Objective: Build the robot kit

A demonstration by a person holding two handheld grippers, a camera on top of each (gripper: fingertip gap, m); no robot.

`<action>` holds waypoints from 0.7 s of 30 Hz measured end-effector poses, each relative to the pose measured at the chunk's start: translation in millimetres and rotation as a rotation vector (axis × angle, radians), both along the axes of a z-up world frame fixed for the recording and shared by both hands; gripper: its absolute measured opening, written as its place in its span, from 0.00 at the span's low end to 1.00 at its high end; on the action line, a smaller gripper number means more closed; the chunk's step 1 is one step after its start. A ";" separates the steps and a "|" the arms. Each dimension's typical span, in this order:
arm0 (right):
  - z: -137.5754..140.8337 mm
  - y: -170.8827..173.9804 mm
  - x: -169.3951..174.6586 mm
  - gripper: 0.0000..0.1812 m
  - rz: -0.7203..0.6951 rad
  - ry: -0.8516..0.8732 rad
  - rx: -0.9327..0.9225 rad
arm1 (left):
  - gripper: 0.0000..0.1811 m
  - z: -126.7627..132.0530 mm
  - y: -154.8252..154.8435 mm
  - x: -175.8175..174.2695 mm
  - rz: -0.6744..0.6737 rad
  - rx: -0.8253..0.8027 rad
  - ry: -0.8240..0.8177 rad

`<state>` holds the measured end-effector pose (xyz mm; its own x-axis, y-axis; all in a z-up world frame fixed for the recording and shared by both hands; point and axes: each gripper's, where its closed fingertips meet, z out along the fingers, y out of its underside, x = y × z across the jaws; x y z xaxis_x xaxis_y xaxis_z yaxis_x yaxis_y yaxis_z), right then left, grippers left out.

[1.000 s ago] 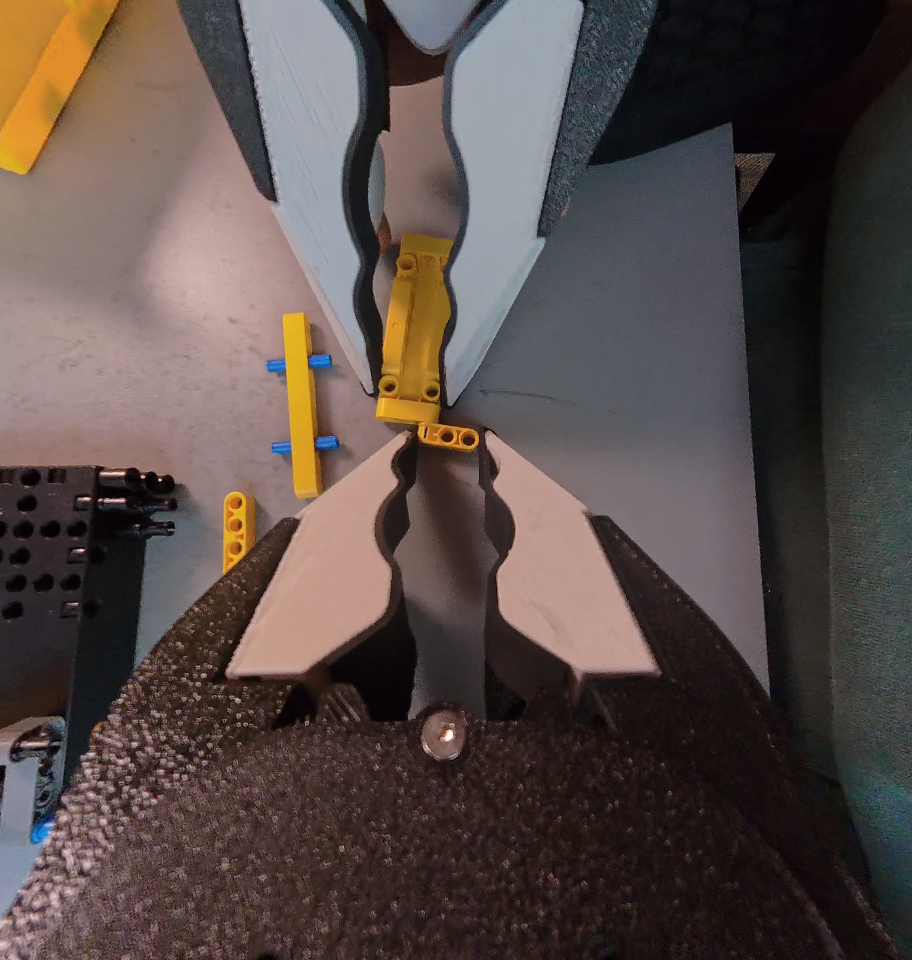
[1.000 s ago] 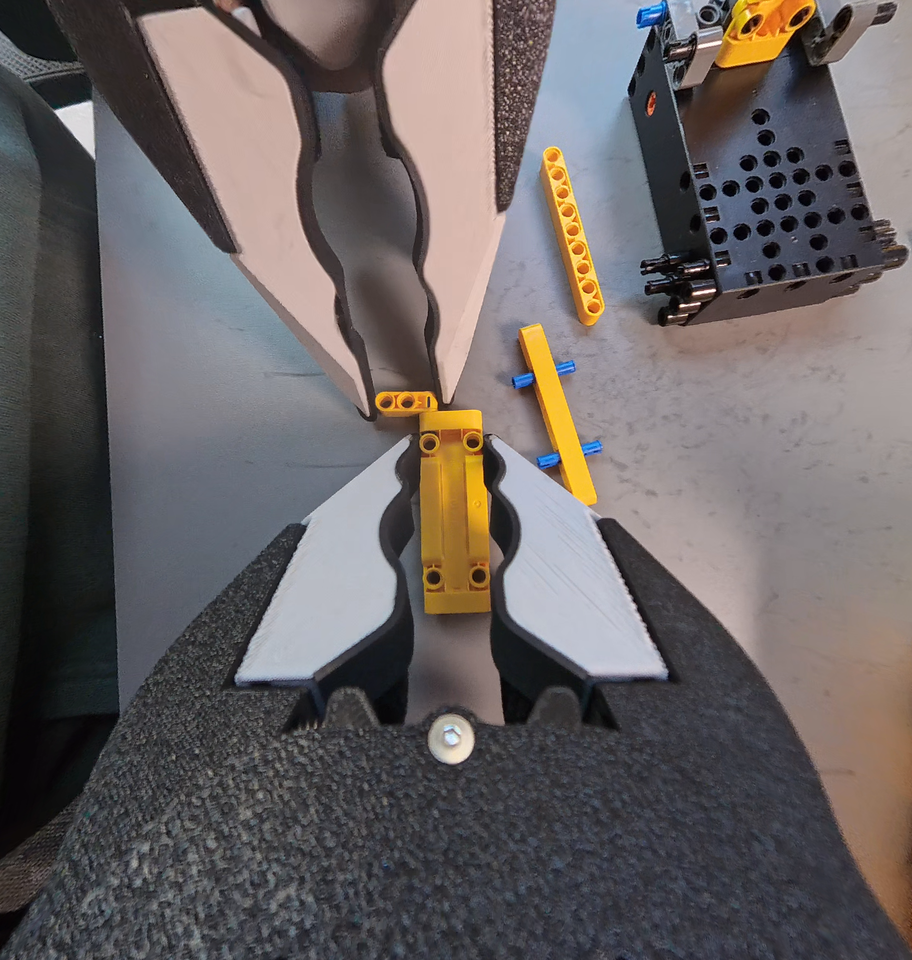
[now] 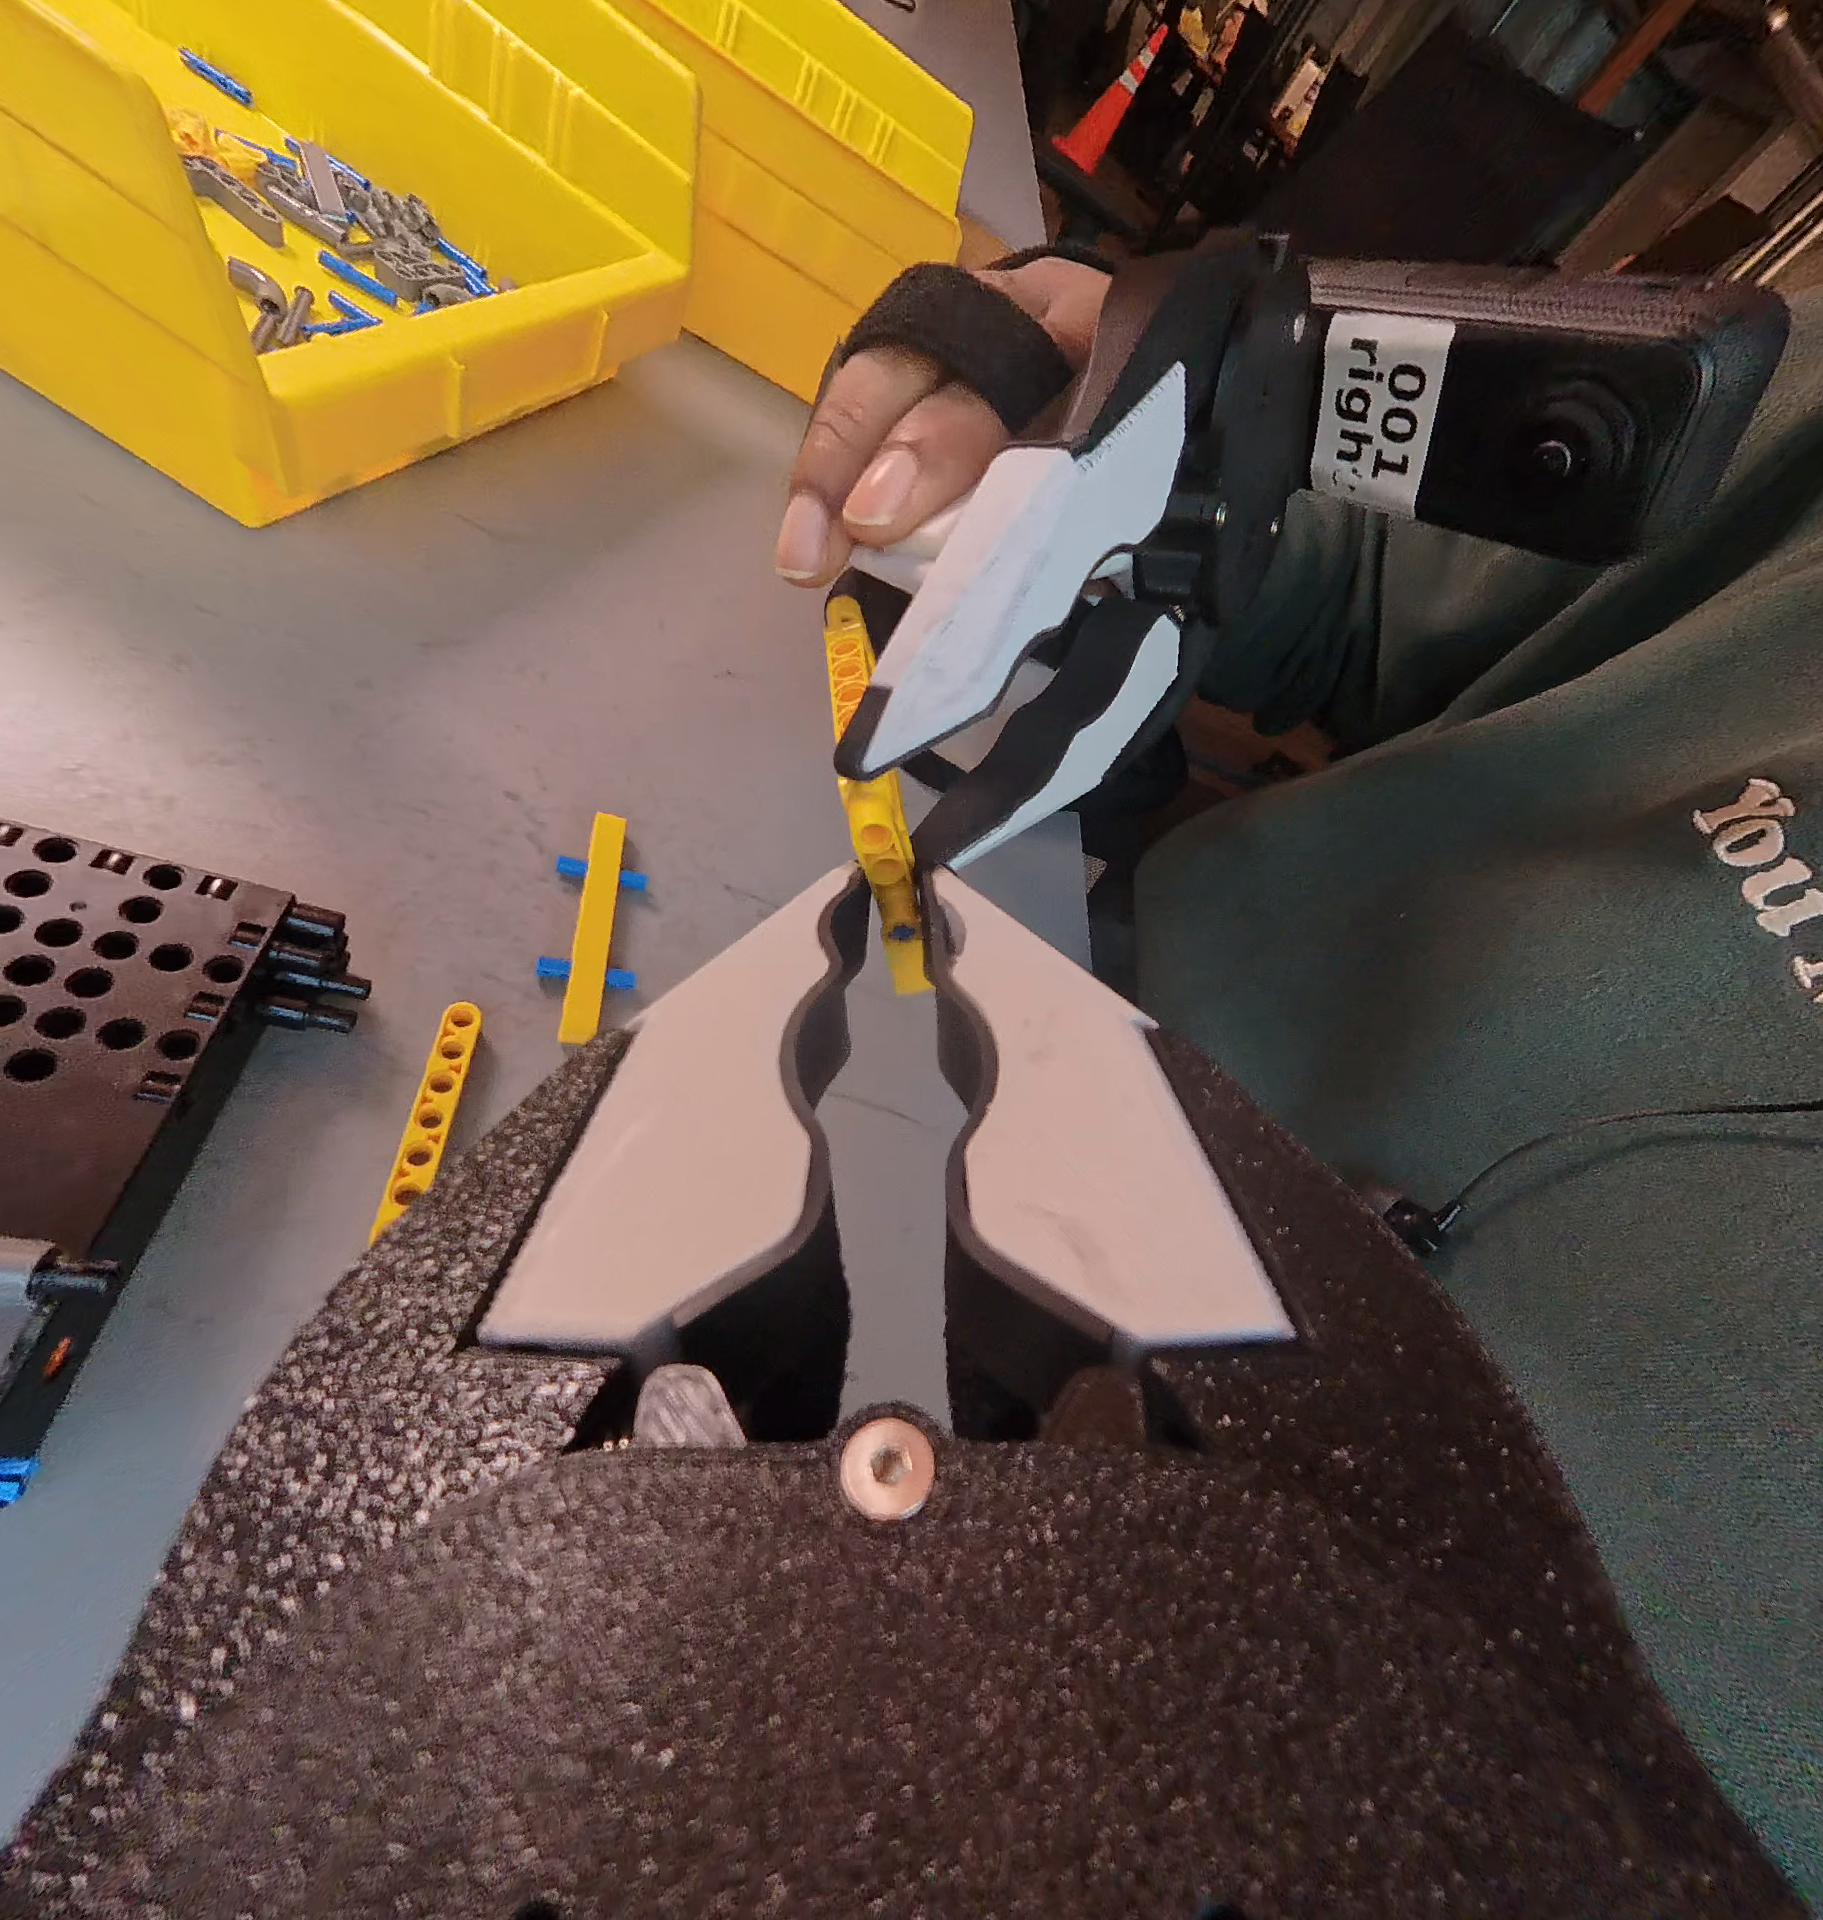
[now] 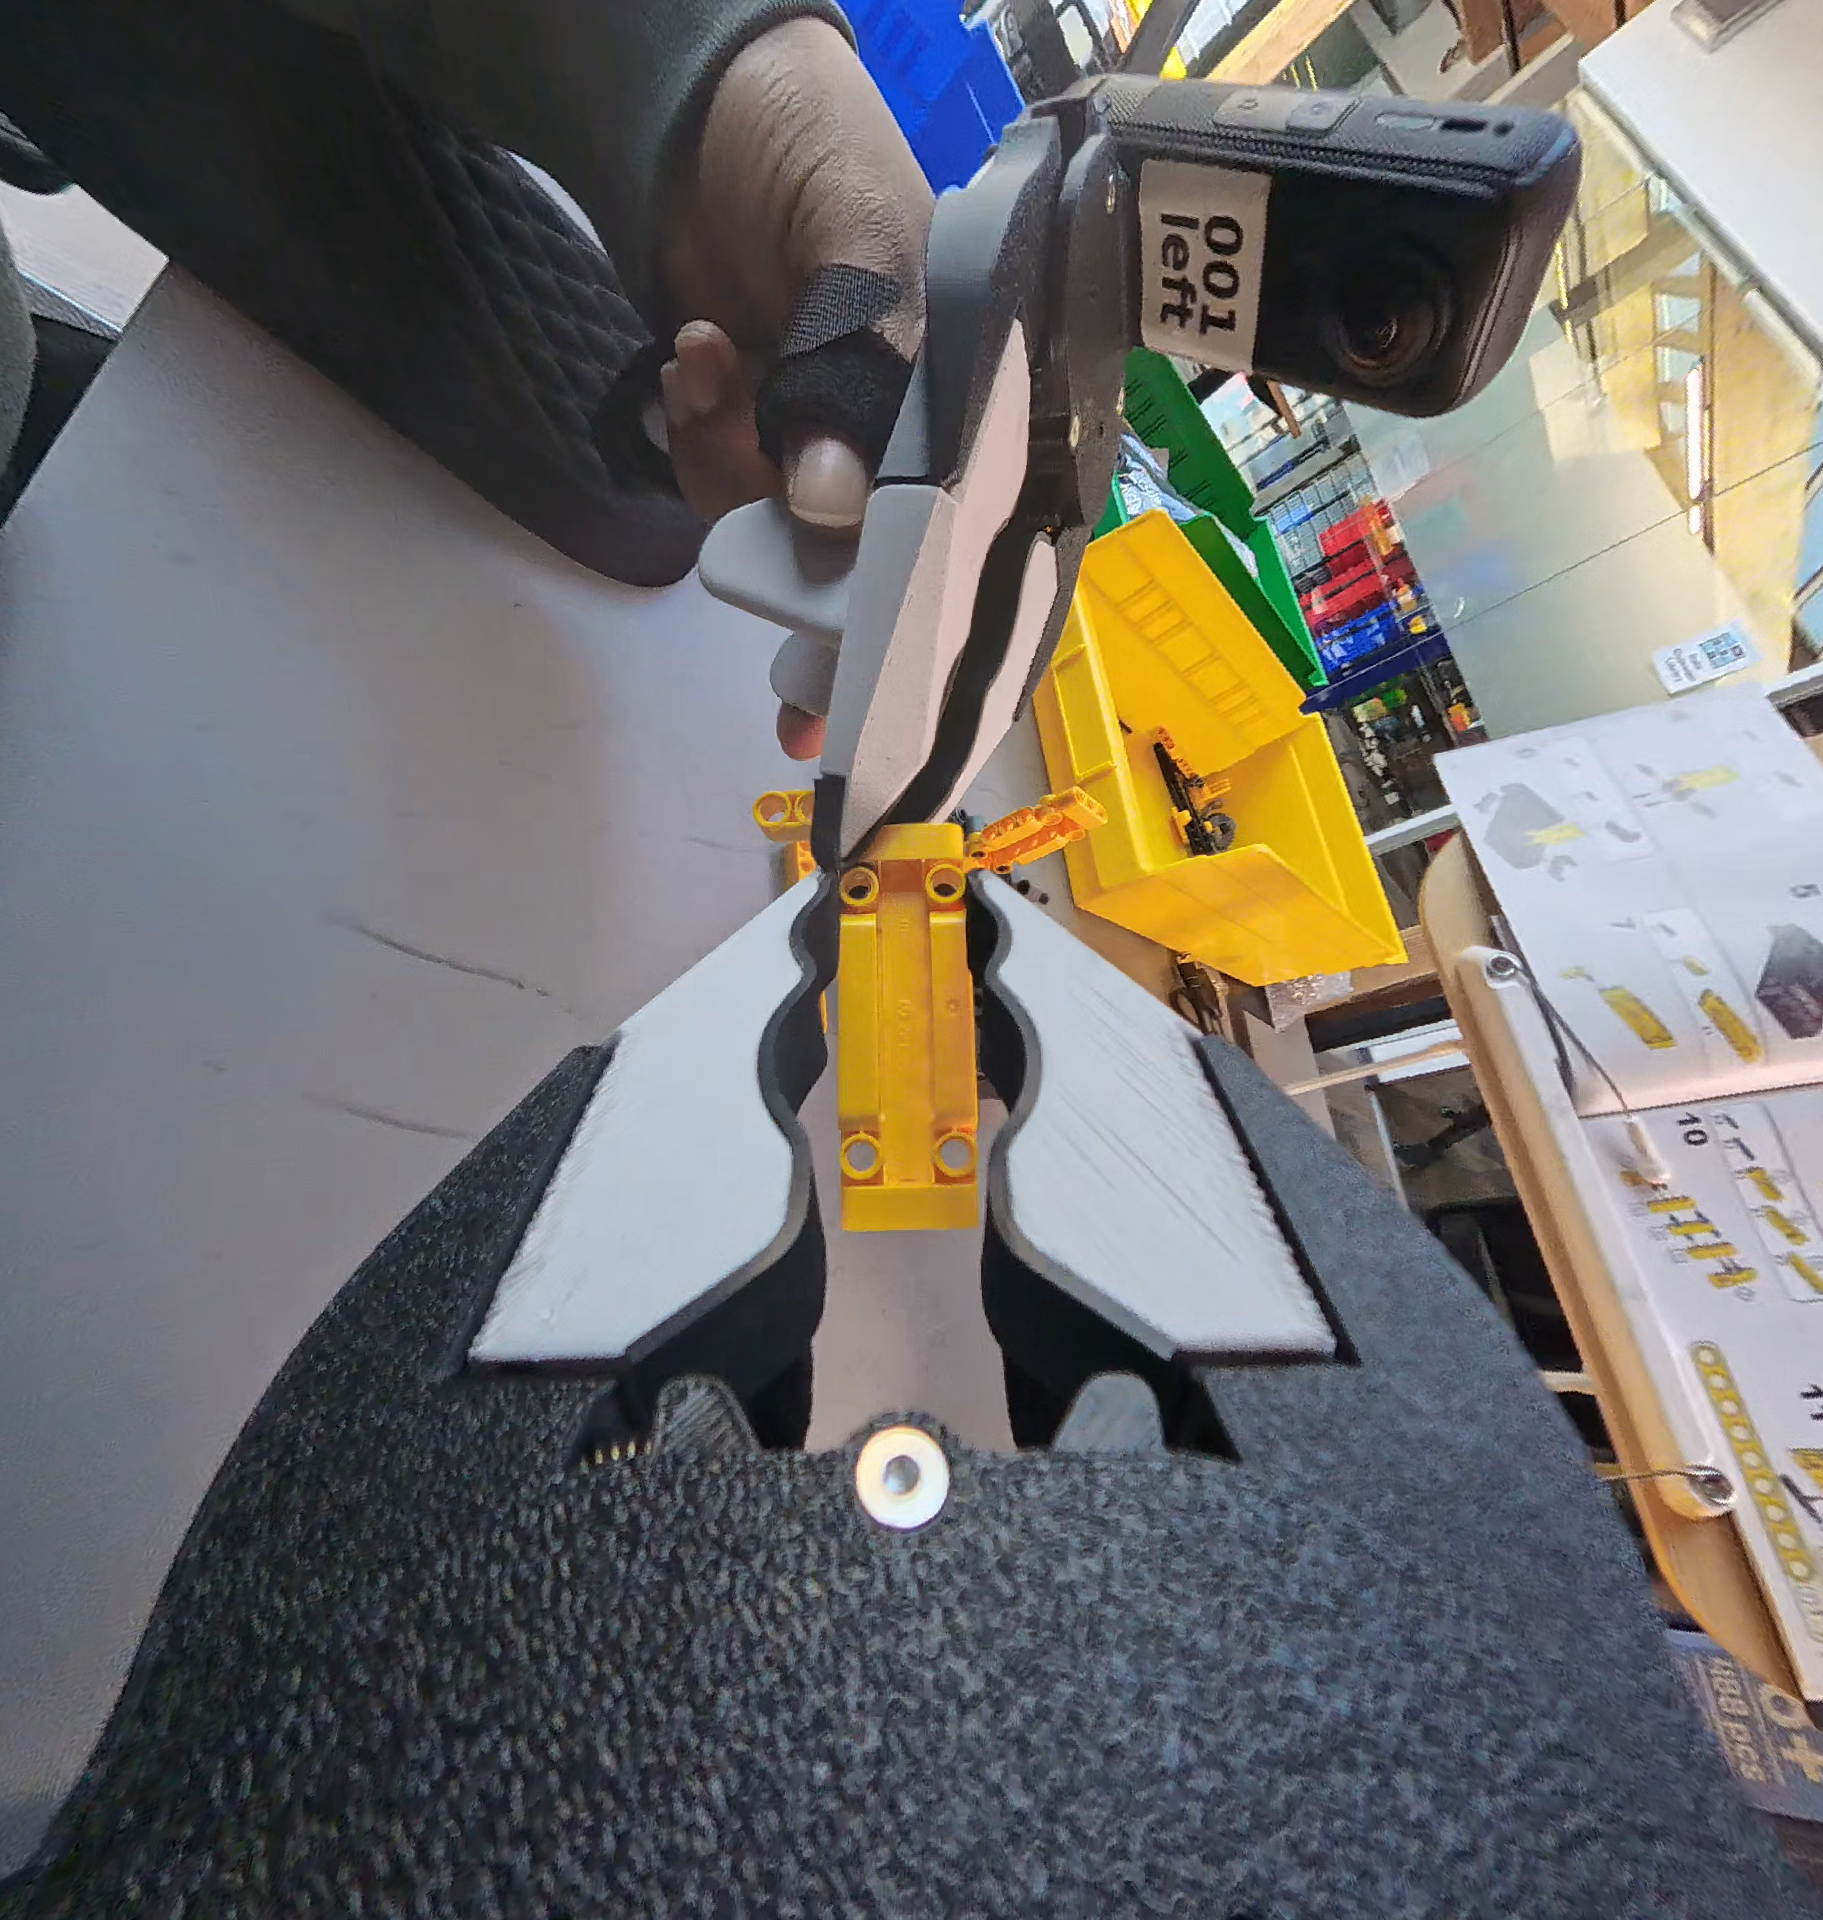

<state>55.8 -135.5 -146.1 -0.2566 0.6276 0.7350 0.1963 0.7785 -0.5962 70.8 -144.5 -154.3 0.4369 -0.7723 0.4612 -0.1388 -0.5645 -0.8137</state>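
Both tools were clamped on yellow building-toy parts, held together above the grey tabletop (image 3: 387, 665). The right tool (image 4: 902, 883) gripped a yellow panel (image 4: 907, 1049) lengthwise between its fingers, a flat ribbed piece with a pair of round holes at each end. The left tool (image 3: 894, 899) pinched a small yellow beam (image 3: 891, 883) at its tips, pressed against the end of that panel; a blue pin showed in the beam's side.

At the far side of the tabletop, an open yellow bin (image 3: 450, 364) held a loose heap of grey and blue connectors and pins, and a second yellow bin (image 3: 834, 177) stood beside it, its contents out of sight. In the right wrist view another yellow bin (image 4: 1239, 831) held a dark geared assembly.

On the tabletop lay a yellow bar with blue pins (image 3: 593, 925), a long holed yellow beam (image 3: 431, 1112) partly hidden by the left tool's body, and a black perforated block (image 3: 86, 1018) cut off at the frame's edge. Where beam and panel met was mostly covered by the tool tips. An instruction sheet (image 4: 1655, 935) stood to the right.
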 end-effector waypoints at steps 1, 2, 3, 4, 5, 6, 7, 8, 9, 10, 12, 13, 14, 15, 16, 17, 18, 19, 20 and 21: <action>0.5 -1.1 -0.6 0.13 -0.001 0.005 0.023 | 0.04 0.1 -0.5 -0.8 0.008 -0.009 -0.010; 0.3 -1.7 -1.4 0.13 -0.003 0.011 0.050 | 0.04 -0.4 -0.9 -1.7 0.016 -0.010 -0.014; 0.0 -2.1 -2.4 0.13 -0.006 0.018 0.072 | 0.04 -0.8 -1.3 -2.7 0.022 -0.003 -0.015; 0.2 -3.2 -3.1 0.13 -0.005 0.032 0.072 | 0.04 -0.7 -2.2 -3.7 0.025 0.004 -0.016; 0.8 -4.1 -3.5 0.14 -0.003 0.046 0.047 | 0.03 -0.2 -3.3 -4.5 0.028 0.014 -0.016; 0.3 -4.0 -2.6 0.15 -0.001 0.044 0.015 | 0.03 -0.3 -5.1 -5.7 0.029 0.033 -0.003; 0.8 -2.7 -0.9 0.17 0.001 0.045 -0.012 | 0.03 -0.6 -7.2 -7.4 0.029 0.053 0.016; 1.5 -1.5 1.9 0.18 0.007 0.044 -0.039 | 0.03 0.5 -9.3 -9.2 0.032 0.064 0.022; 2.8 -0.7 4.6 0.18 0.014 0.046 -0.063 | 0.03 2.5 -11.3 -10.9 0.036 0.068 0.018; 3.7 0.0 6.9 0.19 0.018 0.047 -0.078 | 0.03 3.7 -13.1 -12.7 0.039 0.068 0.016; 3.6 -0.4 8.8 0.19 0.026 0.046 -0.075 | 0.03 4.2 -15.3 -15.2 0.045 0.064 0.013; 3.9 -1.3 8.2 0.17 0.028 0.051 -0.062 | 0.03 3.9 -16.3 -15.5 0.045 0.055 0.006; 3.4 -3.5 7.3 0.16 0.036 0.052 -0.051 | 0.03 3.6 -16.7 -16.0 0.046 0.043 -0.005; 1.8 -4.9 6.3 0.14 0.039 0.049 -0.037 | 0.03 2.9 -16.7 -16.8 0.050 0.029 -0.016; -0.7 -5.2 5.4 0.14 0.042 0.041 -0.027 | 0.03 0.7 -17.4 -17.6 0.051 0.011 -0.020; -5.1 -6.2 5.0 0.14 0.046 0.014 -0.054 | 0.04 -3.4 -18.5 -18.3 0.050 -0.007 -0.013; -10.7 -6.6 4.8 0.14 0.044 -0.026 -0.115 | 0.05 -8.8 -18.8 -20.1 0.057 -0.019 0.009; -20.3 -5.9 5.3 0.14 0.034 -0.090 -0.183 | 0.09 -14.2 -17.5 -24.7 0.075 -0.018 0.047; -36.0 -6.5 8.6 0.14 0.028 -0.194 -0.256 | 0.13 -19.0 -15.5 -32.1 0.098 -0.004 0.097; -52.9 -8.9 13.6 0.14 0.021 -0.306 -0.337 | 0.15 -22.4 -13.5 -40.6 0.119 0.015 0.149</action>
<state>69.5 -144.4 -199.0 -0.4456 0.8113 0.3786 0.3892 0.5564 -0.7341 30.3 -158.0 -176.7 0.5878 -0.7177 0.3733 -0.1916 -0.5718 -0.7977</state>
